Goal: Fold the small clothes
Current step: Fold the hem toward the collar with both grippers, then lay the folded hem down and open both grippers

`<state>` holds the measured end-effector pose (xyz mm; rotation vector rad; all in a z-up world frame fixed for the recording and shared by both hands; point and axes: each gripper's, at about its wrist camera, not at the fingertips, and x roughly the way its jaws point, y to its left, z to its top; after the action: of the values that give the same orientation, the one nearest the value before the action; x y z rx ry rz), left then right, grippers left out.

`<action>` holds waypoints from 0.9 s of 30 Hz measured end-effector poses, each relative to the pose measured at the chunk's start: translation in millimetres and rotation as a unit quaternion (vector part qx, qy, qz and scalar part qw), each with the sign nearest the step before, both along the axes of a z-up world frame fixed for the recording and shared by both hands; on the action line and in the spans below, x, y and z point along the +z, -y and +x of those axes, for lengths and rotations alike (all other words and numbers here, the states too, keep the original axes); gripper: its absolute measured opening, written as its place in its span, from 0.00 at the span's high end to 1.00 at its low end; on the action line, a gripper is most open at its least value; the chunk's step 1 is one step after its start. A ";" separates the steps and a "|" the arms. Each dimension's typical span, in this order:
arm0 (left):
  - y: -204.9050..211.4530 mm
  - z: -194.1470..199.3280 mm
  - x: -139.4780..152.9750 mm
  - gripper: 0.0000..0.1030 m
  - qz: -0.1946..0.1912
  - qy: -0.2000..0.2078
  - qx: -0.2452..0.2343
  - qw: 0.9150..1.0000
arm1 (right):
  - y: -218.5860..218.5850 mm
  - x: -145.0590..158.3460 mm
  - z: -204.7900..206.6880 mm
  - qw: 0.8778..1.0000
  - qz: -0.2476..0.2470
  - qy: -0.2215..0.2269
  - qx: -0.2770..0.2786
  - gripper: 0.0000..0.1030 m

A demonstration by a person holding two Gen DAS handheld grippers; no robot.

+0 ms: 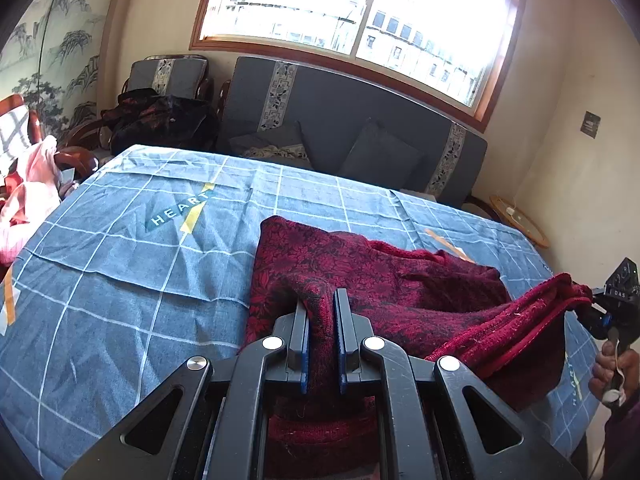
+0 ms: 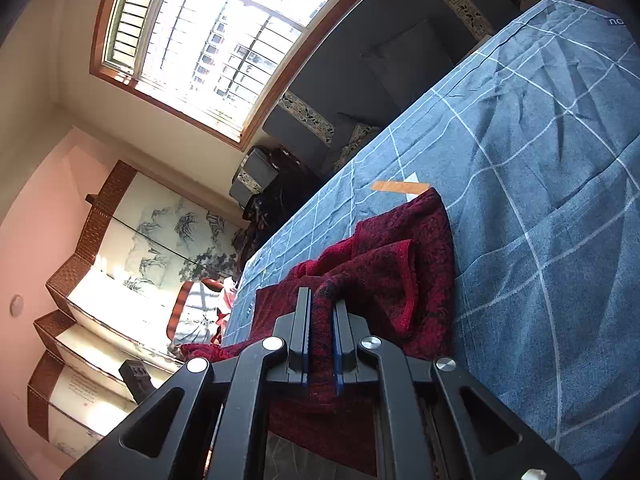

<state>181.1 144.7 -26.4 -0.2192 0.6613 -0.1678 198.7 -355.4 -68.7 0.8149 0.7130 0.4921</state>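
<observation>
A dark red knitted garment with a black flower pattern lies partly on the blue checked bed cover. My left gripper is shut on a fold of its near edge. In the left wrist view the right gripper shows at the right edge, pinching a corner of the same garment and lifting it off the cover, with a hand below it. In the right wrist view my right gripper is shut on the red garment, which stretches across the blue cover towards the far side.
Strips of orange tape are stuck on the cover. A grey sofa with cushions stands beyond the bed under a bright window. Dark clothes lie on a chair and pink cloth is heaped at the left.
</observation>
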 end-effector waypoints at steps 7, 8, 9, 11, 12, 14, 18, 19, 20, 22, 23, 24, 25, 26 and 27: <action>-1.4 11.6 -7.1 0.90 -0.005 -0.012 0.003 1.000 | -1.1 -4.7 8.4 1.000 -0.004 -0.005 -0.001 0.90; -1.7 13.0 -7.9 0.90 -0.005 -0.013 0.004 1.000 | -1.4 -5.3 9.5 1.000 -0.004 -0.006 -0.001 0.90; -1.6 14.1 -8.6 0.90 -0.005 -0.014 0.004 1.000 | -1.4 -6.1 10.5 1.000 -0.004 -0.006 -0.001 0.90; -1.2 16.1 -9.9 0.90 -0.003 -0.016 0.004 1.000 | -0.4 -8.3 13.0 1.000 -0.004 -0.008 -0.002 0.90; -1.0 17.0 -10.4 0.90 -0.003 -0.016 0.004 1.000 | 0.1 -9.7 13.9 1.000 -0.004 -0.008 -0.002 0.90; -0.6 19.2 -11.3 0.90 -0.002 -0.018 0.004 1.000 | 0.8 -11.6 15.8 1.000 -0.003 -0.010 -0.003 0.90; 0.3 24.5 -11.5 0.90 -0.004 -0.020 0.004 1.000 | 1.8 -14.6 18.7 1.000 -0.002 -0.014 -0.005 0.90; 0.6 26.1 -11.5 0.90 -0.004 -0.021 0.004 1.000 | 2.1 -15.4 19.7 1.000 -0.002 -0.016 -0.005 0.90; 1.1 27.7 -11.7 0.90 -0.004 -0.021 0.004 1.000 | 2.1 -15.7 21.2 1.000 -0.001 -0.017 -0.006 0.90; 2.4 30.5 -12.5 0.90 -0.002 -0.022 0.003 1.000 | 2.5 -16.9 23.1 1.000 -0.001 -0.018 -0.007 0.90; 2.9 32.1 -13.0 0.90 -0.001 -0.023 0.003 1.000 | 2.7 -17.3 24.1 1.000 -0.001 -0.019 -0.008 0.90; 3.2 33.3 -13.7 0.90 -0.001 -0.024 0.003 1.000 | 3.2 -18.1 24.9 1.000 -0.001 -0.019 -0.008 0.90; 3.5 34.6 -14.1 0.90 0.000 -0.025 0.003 1.000 | 3.8 -19.0 26.1 1.000 0.000 -0.020 -0.008 0.90; 3.7 35.0 -14.2 0.89 0.000 -0.025 0.003 1.000 | 4.0 -19.8 26.9 1.000 0.000 -0.021 -0.009 0.90; 3.9 35.6 -14.3 0.89 0.000 -0.025 0.004 1.000 | 4.1 -20.2 27.7 1.000 0.000 -0.022 -0.009 0.90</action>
<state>216.6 140.8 -40.7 -0.2271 0.7097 -0.1561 226.4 -359.6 -89.0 0.8323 0.7451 0.4595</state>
